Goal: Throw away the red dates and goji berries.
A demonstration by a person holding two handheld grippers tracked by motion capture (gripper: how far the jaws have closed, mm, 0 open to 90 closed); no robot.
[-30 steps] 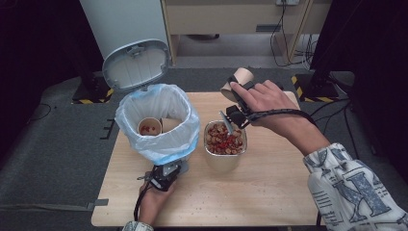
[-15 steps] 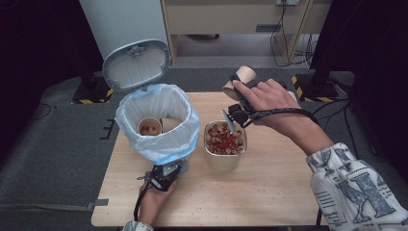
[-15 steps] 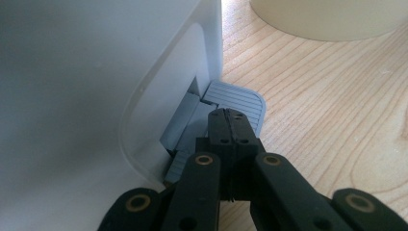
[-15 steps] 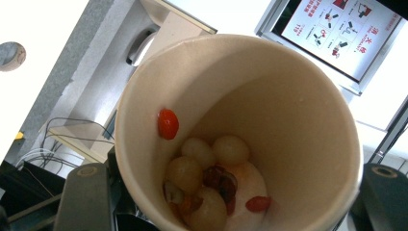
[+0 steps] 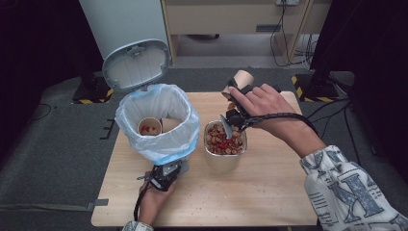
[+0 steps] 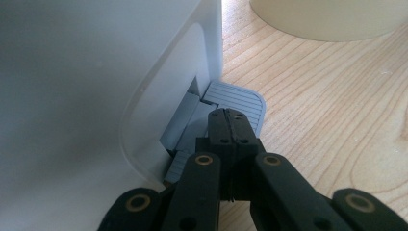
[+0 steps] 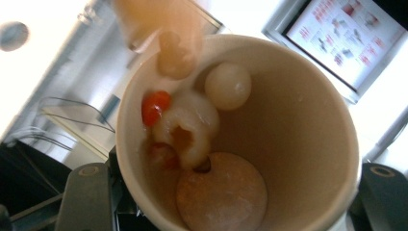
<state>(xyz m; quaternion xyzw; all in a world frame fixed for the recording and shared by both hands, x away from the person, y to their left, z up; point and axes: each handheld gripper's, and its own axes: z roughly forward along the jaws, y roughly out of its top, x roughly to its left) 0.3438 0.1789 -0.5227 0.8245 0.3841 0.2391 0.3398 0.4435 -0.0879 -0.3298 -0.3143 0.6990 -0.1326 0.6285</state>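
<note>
here, round paper cup [image 7: 269,144], ridged grey pedal [image 6: 235,98]

The left hand [image 5: 153,204] comes in at the bottom of the high view, low and left of the middle. Its left gripper [image 6: 230,126] has its two black jaws pressed tight together. The right hand [image 5: 263,102] reaches in from the lower right, up to the upper middle. Its right gripper [image 5: 235,98] is closed around what it holds.
</note>
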